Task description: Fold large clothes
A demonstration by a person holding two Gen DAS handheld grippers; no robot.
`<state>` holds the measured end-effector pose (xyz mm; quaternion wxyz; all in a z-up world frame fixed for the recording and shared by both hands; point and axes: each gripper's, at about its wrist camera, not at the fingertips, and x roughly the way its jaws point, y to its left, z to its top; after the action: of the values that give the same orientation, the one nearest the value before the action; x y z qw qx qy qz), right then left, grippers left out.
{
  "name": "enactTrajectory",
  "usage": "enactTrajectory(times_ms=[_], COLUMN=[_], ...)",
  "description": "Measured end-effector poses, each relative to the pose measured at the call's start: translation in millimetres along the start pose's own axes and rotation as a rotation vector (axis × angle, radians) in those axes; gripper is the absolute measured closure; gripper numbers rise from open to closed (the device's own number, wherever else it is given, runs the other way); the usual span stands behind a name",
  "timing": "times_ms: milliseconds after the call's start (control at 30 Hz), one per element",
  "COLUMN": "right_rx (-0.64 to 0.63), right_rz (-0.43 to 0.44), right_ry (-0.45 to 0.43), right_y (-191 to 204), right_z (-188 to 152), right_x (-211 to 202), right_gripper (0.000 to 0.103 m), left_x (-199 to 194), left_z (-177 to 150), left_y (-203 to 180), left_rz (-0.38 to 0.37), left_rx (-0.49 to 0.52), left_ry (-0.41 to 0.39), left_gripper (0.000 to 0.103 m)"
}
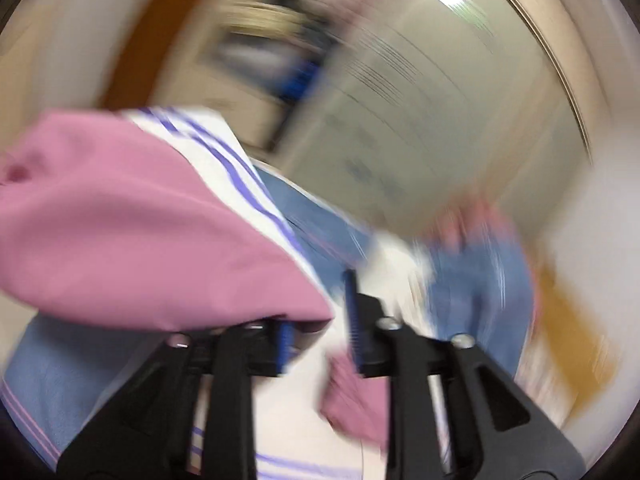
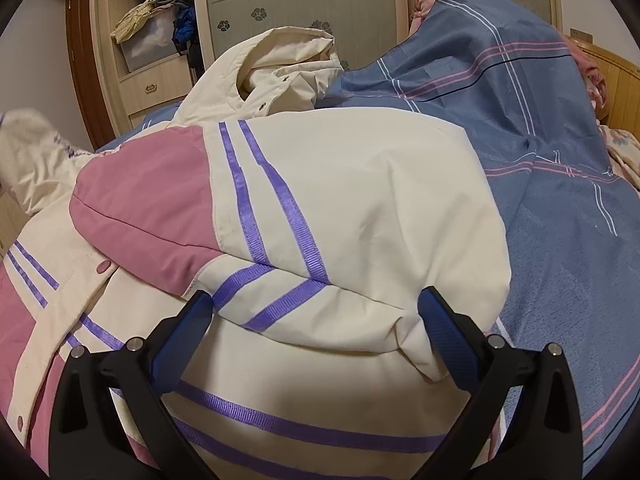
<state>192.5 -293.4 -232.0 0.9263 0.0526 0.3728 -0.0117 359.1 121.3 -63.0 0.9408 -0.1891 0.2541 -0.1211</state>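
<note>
A cream and pink jacket (image 2: 340,200) with purple stripes lies on a blue plaid bedsheet (image 2: 560,200). A sleeve is folded over its front and its hood (image 2: 288,60) lies at the far end. My right gripper (image 2: 316,320) is open, its blue pads either side of the folded sleeve's near edge. In the blurred left wrist view, pink jacket cloth (image 1: 132,220) drapes over the left finger of my left gripper (image 1: 320,324). The jaws stand somewhat apart; whether they pinch cloth is hidden.
A cream wardrobe (image 2: 160,60) with open shelves of clothes and patterned glass doors (image 2: 304,0) stands beyond the bed. A wooden headboard (image 2: 616,72) and pink bedding (image 2: 588,68) are at the right. A brown door frame (image 2: 80,60) is at the left.
</note>
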Motion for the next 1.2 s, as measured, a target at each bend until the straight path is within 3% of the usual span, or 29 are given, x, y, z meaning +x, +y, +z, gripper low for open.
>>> enactTrajectory(times_ms=[33,100,167,233,367,467,533,633,767,867,933,1000,1067,1200], right_rx=[0.015,0.057,0.109,0.164,0.247,0.444,0.535,0.631,0.791,0.678,0.569,0.433,0.312,0.143], right_rz=[0.019,0.065,0.119,0.18,0.281,0.362,0.389,0.42,0.5,0.442,0.487,0.467,0.446,0.445], right_ry=[-0.003,-0.014,-0.026,-0.038,-0.06,-0.051,-0.059,-0.072,-0.074,0.078,0.158,0.204,0.178,0.029], right_y=[-3,-12,-21,-32,-48,-74,-86,-102,-128,-107,-78,-42,-11,34], right_z=[0,1,0,-1,-2,-21,-38,-53,-50,-26,-15,-4,14,70], right_x=[-1,-4,-7,-9,-15,-36,-54,-77,-85,-68,-56,-53,-55,-69], right_gripper=[0.001,0.001,0.001,0.001,0.001,0.001,0.001,0.001,0.001,0.001,0.004,0.063,0.07,0.072], left_x=[11,33,46,52,41,15,10,24,60,81,88,89,86,86], left_z=[-16,-59,-109,-146,-165,-173,-162,-143,-141,-150,-149,-139,-133,-120], left_y=[-38,-101,-137,-148,-107,-65,-33,-5,16,27,34,40,52,85], left_rz=[-0.007,-0.045,-0.052,-0.045,-0.052,-0.099,-0.082,-0.063,-0.076,-0.039,-0.037,-0.026,0.0,0.044], left_rx=[0.108,0.283,0.393,0.414,0.195,-0.019,-0.157,-0.292,-0.442,-0.535,-0.559,-0.567,-0.591,-0.65], left_ry=[0.084,0.255,0.383,0.461,0.488,0.477,0.463,0.439,0.488,0.5,0.461,0.394,0.345,0.262], left_gripper=[0.06,0.033,0.031,0.031,0.019,0.014,0.012,0.01,0.008,0.008,0.008,0.009,0.009,0.016])
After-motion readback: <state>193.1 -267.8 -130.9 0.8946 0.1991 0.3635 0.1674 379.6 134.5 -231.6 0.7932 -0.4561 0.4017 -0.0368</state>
